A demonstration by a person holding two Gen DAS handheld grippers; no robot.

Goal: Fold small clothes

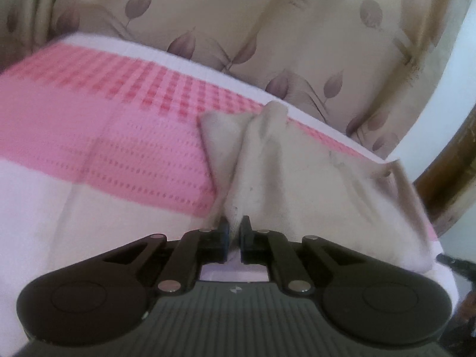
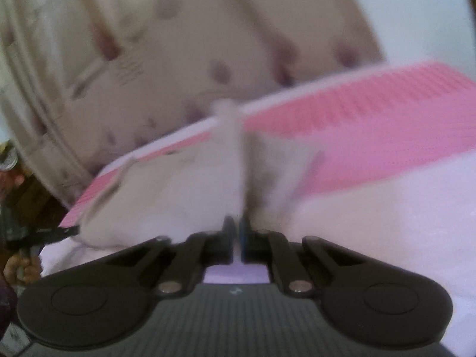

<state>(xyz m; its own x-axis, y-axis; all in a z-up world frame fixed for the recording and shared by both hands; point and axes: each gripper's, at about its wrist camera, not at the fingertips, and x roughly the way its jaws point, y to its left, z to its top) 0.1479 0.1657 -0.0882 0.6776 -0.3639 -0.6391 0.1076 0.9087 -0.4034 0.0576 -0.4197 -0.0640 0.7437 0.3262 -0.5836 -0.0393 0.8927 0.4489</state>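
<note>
A small beige cloth (image 1: 297,184) lies bunched on a pink and white bedspread (image 1: 119,148). My left gripper (image 1: 234,227) is shut on the cloth's near edge, and the fabric rises in a ridge from the jaws. In the right wrist view, which is blurred, my right gripper (image 2: 236,230) is shut on another edge of the same cloth (image 2: 184,190), with the fabric standing up in a fold ahead of it. The other gripper's black tip (image 2: 59,233) shows at the left of that view, next to the cloth.
A beige curtain with purple leaves (image 1: 267,29) hangs behind the bed. The bed's edge (image 1: 440,255) drops off at the right in the left wrist view. Dark wooden furniture (image 1: 452,163) stands beyond it. A white wall (image 2: 416,15) is at the back.
</note>
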